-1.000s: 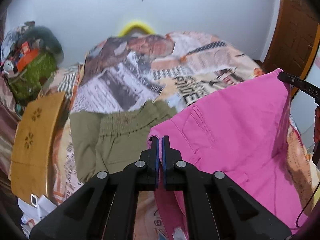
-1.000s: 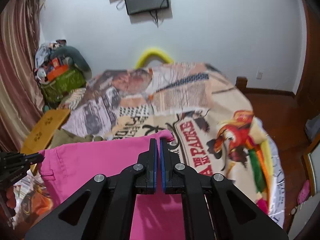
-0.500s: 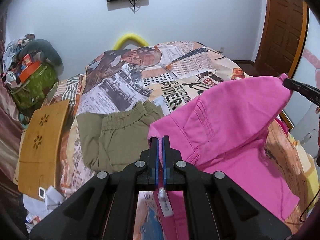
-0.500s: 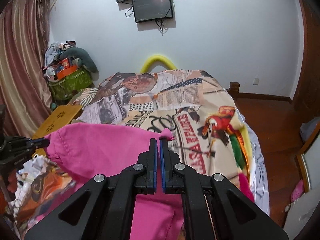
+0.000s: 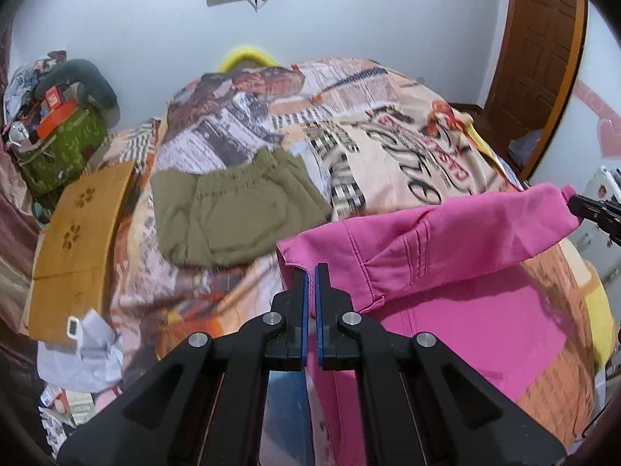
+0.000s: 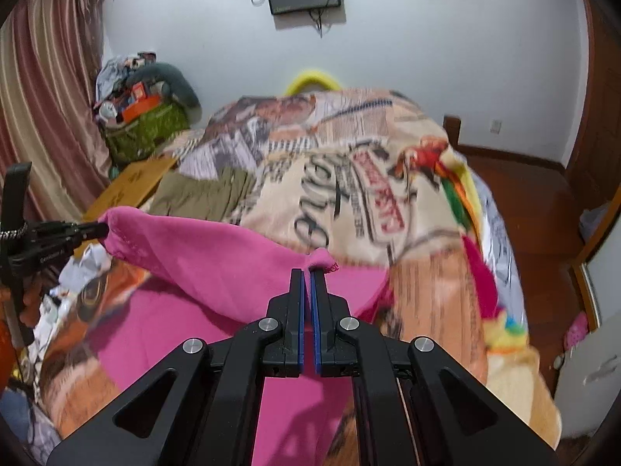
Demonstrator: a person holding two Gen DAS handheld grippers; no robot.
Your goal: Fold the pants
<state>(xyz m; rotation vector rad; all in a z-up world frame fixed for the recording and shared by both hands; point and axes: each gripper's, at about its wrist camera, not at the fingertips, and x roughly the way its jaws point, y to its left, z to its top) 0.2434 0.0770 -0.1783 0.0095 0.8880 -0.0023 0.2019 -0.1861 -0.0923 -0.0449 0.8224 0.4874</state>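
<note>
The pink pants [image 5: 458, 240] hung as a raised fold across the near part of the bed, one end of the lifted edge caught at the left and the other at the right, with the rest of the cloth lying flat on the bedspread [image 5: 388, 163] below. The left gripper [image 5: 309, 272] was clamped shut on the left corner of that edge, a bit of hem showing above its tips. The right gripper [image 6: 307, 275] was likewise closed on the other corner, a small tuft of fabric poking out past its jaws. Between them the edge sagged a little rather than running taut.

To do this fold well, I judged that both hands should travel together at one height, keeping the held edge straight and lightly stretched, so the upper layer came down square on the lower one. The corners ought to be matched to the edges beneath before either grip was loosened, and the cloth lowered, not dropped, to avoid trapped creases.

Farther off to the left lay olive shorts [image 5: 236, 217], already folded and apart from the pink cloth; the carried edge needed to stay short of them. A wooden board [image 5: 77, 248] rested at the bed's far left side.
</note>
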